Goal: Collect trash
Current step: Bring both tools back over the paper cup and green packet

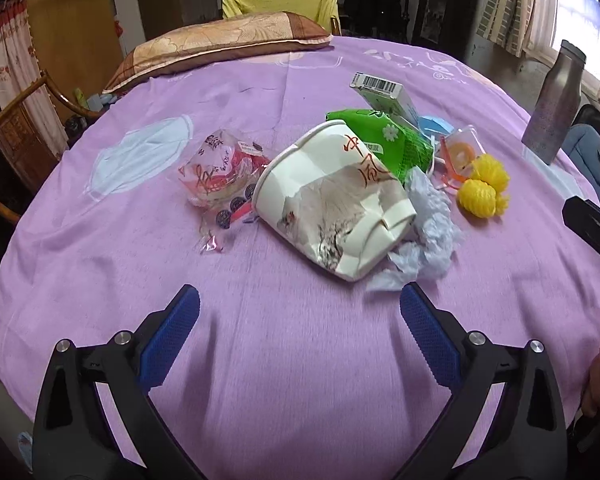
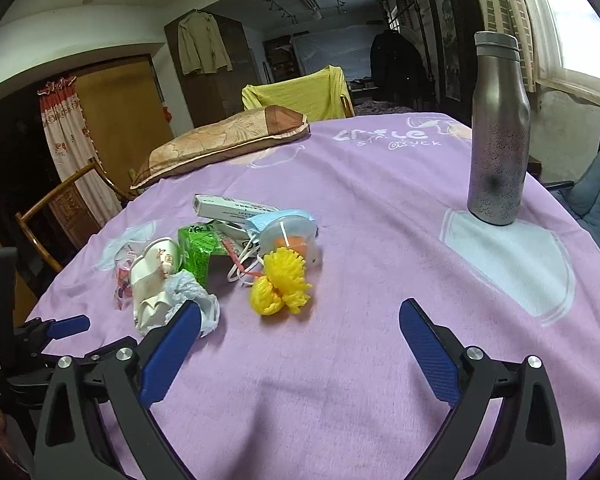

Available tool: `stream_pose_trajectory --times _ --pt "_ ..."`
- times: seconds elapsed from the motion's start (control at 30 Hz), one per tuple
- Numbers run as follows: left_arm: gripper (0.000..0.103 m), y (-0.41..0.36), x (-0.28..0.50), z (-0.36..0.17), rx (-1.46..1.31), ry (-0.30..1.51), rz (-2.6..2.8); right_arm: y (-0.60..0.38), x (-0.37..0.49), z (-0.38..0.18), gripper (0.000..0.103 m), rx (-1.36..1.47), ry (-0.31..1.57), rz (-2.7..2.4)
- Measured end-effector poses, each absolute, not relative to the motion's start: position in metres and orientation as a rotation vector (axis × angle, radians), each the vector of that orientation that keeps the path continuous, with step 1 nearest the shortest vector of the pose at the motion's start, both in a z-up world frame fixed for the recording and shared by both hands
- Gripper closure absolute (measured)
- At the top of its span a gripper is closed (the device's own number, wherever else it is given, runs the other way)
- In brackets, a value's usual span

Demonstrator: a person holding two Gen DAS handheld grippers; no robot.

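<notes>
Lying in one pile just ahead of the left claw (image 1: pixel 299 312) are the squashed paper cup (image 1: pixel 332 200), a crinkly wrapper (image 1: pixel 220 184), a green pack (image 1: pixel 384 140), a small box (image 1: pixel 380 92) and yellow foam nets (image 2: pixel 280 284), so I think no trash is picked up yet. Both the left claw and the right claw (image 2: pixel 300 320) are wide apart and hold nothing. Bare purple counter (image 1: pixel 280 360) lies under both claws, the edge drops off at the sides, and a tall bottle (image 2: pixel 498 132) stands far off to the right.

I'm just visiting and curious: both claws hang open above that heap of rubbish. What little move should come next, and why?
Probably ease the left gripper forward around the crushed paper cup: it lies nearest, straight ahead of the open jaws. The right gripper is open and holds nothing.
</notes>
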State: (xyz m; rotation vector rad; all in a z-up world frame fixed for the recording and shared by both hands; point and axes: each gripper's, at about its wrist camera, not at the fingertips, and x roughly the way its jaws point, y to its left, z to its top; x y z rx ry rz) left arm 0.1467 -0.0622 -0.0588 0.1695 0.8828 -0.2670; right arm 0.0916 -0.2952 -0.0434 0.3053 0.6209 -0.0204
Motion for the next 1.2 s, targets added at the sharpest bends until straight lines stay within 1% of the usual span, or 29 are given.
stream_pose_trajectory --times 0.13,0.23,0.53,0.97,1.2 --pt "0.007 -0.067 0.160 -0.060 0.177 0.878 -0.263 -0.297 0.101 -0.048 0.005 0.291 0.643 -0.059" --pt "0.006 -0.071 0.168 -0.059 0.167 0.883 -0.269 -0.304 0.106 -0.052 0.005 0.341 0.670 -0.015" --pt "0.006 -0.080 0.189 -0.051 0.166 0.867 -0.275 -0.320 0.106 -0.058 0.005 0.450 0.670 0.013" --pt "0.006 -0.116 0.189 -0.050 0.223 0.844 -0.320 -0.326 0.105 -0.060 0.005 0.514 0.671 0.044" --pt "0.006 -0.102 0.192 -0.058 0.282 0.849 -0.225 -0.329 0.107 -0.062 0.005 0.538 0.685 0.053"
